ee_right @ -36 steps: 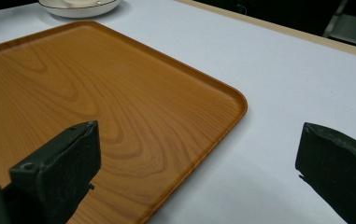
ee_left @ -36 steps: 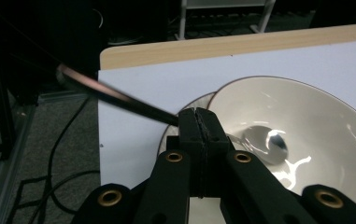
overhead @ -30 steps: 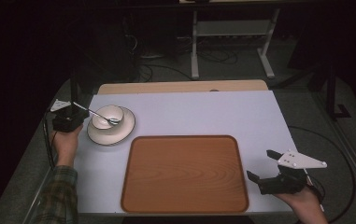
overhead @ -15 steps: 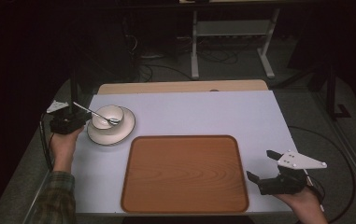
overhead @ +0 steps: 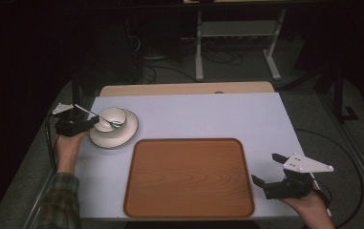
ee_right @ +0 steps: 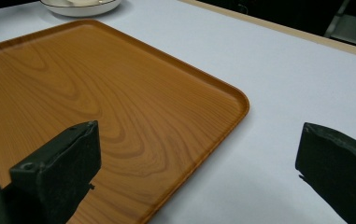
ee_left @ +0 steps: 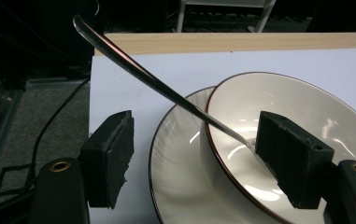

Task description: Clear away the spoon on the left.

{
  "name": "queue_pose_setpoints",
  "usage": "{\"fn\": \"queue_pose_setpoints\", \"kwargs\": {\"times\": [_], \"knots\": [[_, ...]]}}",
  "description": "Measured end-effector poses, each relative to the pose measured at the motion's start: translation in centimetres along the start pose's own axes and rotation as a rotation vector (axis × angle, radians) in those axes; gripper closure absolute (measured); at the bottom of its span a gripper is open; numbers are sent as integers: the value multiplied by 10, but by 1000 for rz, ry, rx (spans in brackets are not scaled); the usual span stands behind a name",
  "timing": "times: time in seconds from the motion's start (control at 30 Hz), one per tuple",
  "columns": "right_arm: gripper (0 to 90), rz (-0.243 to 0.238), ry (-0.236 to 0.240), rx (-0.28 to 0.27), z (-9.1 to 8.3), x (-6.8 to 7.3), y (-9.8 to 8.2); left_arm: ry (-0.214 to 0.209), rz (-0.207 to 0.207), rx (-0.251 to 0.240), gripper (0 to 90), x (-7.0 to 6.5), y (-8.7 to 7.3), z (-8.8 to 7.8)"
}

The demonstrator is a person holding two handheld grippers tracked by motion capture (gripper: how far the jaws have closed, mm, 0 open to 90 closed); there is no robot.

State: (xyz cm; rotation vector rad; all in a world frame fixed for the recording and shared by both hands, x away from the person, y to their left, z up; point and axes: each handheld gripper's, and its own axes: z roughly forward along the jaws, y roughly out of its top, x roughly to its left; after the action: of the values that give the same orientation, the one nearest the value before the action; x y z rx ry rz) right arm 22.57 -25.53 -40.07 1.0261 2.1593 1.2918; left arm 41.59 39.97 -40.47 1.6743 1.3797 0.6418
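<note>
A white bowl (overhead: 112, 117) sits on a white plate (overhead: 124, 134) at the table's left side. A metal spoon (overhead: 90, 113) rests with its tip in the bowl (ee_left: 316, 116), its handle (ee_left: 133, 65) slanting up and to the left. My left gripper (overhead: 92, 123) is at the plate's left edge. Its jaws have just been opening and now stand apart on either side of the spoon (ee_left: 199, 158), with neither pad pressing on it. My right gripper (overhead: 265, 168) is open and holds nothing, low over the white table just right of the wooden tray (overhead: 189, 176).
The tray (ee_right: 73, 84) lies at the front middle, and the plate (ee_right: 80, 7) is beyond its far corner. White table surface (overhead: 208, 114) stretches behind the tray. A cable (overhead: 347, 157) trails on the floor to the right. A metal stand (overhead: 232, 43) is behind the table.
The left jaws have spread apart and let go of the spoon handle. The spoon stays leaning in the bowl. The right hand has kept still.
</note>
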Motion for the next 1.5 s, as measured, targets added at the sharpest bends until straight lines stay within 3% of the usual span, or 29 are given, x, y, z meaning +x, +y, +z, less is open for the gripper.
{"fn": "queue_pose_setpoints", "kwargs": {"times": [0.4,0.57,1.13,1.5], "knots": [[0,2,1,4,3,-1,0,-39,-45,-36,390,9,4,16],[0,-1,1,2,3,-1,1,-48,-31,-38,497,7,4,18],[0,-1,-6,-4,0,-1,1,-78,-18,-56,716,-4,8,9],[0,-5,-6,-1,-1,-1,1,-133,-12,-78,813,-15,13,-6]]}}
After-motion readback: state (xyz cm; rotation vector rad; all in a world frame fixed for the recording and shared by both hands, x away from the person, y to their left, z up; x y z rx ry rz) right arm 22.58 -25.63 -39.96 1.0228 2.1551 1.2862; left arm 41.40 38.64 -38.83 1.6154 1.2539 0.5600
